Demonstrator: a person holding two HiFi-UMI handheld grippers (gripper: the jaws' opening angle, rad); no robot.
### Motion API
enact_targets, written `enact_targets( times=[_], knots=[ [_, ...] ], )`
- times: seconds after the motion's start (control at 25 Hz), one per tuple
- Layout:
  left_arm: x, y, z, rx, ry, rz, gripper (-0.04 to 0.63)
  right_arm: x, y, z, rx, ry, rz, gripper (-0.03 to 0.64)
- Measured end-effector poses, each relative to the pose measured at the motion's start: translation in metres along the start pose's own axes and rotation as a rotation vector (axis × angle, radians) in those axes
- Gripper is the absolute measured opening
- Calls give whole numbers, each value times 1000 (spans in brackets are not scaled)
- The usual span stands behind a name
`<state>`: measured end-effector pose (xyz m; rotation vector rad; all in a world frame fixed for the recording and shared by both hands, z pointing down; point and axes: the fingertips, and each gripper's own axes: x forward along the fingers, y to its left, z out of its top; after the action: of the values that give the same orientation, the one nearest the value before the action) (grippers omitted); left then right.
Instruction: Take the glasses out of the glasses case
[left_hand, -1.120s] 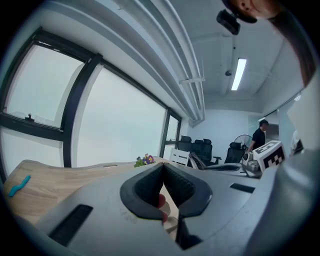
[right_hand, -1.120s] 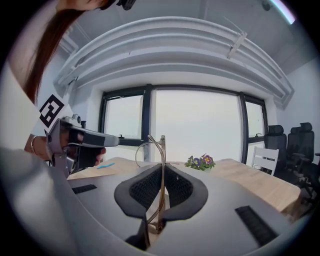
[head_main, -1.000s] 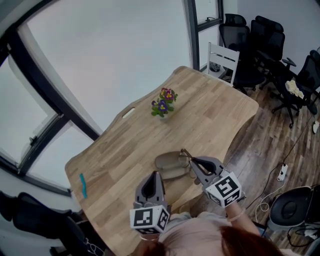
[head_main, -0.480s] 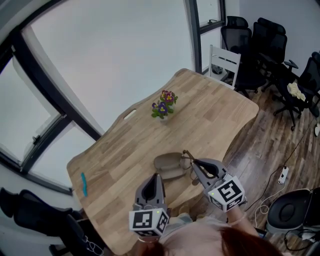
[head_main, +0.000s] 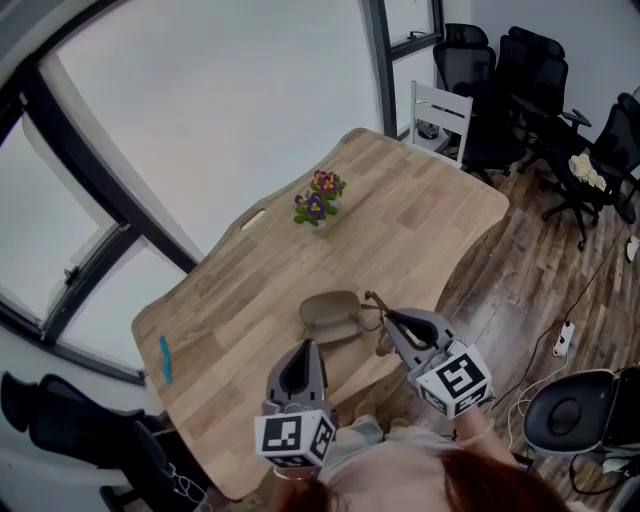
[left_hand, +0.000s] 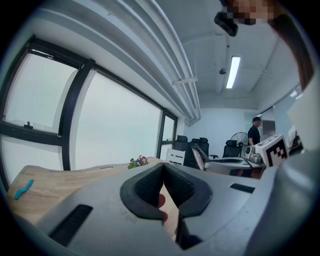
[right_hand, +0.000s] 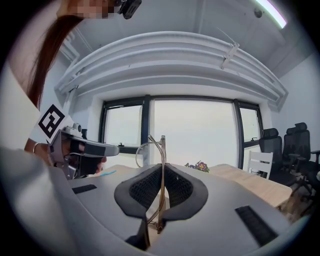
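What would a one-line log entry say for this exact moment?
right gripper: shut on glasses | left gripper: shut, empty | glasses case: open on table | glasses: held beside case

We count one wooden table (head_main: 420, 230). On it there are one glasses case (head_main: 330, 317), one small pot of flowers (head_main: 316, 205) and one blue object (head_main: 164, 360) at the near left edge. There is one pair of glasses (right_hand: 163, 150), and there are two grippers, the left gripper (head_main: 305, 347) and the right gripper (head_main: 386, 320). At the far right stand one white chair (head_main: 440, 110) and several black office chairs (head_main: 520, 75); their exact number we cannot tell
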<state>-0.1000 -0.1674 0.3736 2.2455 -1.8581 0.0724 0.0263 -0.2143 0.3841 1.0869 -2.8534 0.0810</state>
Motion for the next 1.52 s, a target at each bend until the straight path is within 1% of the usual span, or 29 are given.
enact_targets(
  times=[0.52,1.16,1.52],
  knots=[
    [-19,-24,-7,7,-5,20,2,-35,2,0,-10,-1,0,12],
    [-18,-45,-8,16,-19,41,2,-52,-10,-1,-28,-6,8,12],
    [-10,-47,-12,20,-10,40,2,-44,-18,-5,-23,-12,14,12]
  ],
)
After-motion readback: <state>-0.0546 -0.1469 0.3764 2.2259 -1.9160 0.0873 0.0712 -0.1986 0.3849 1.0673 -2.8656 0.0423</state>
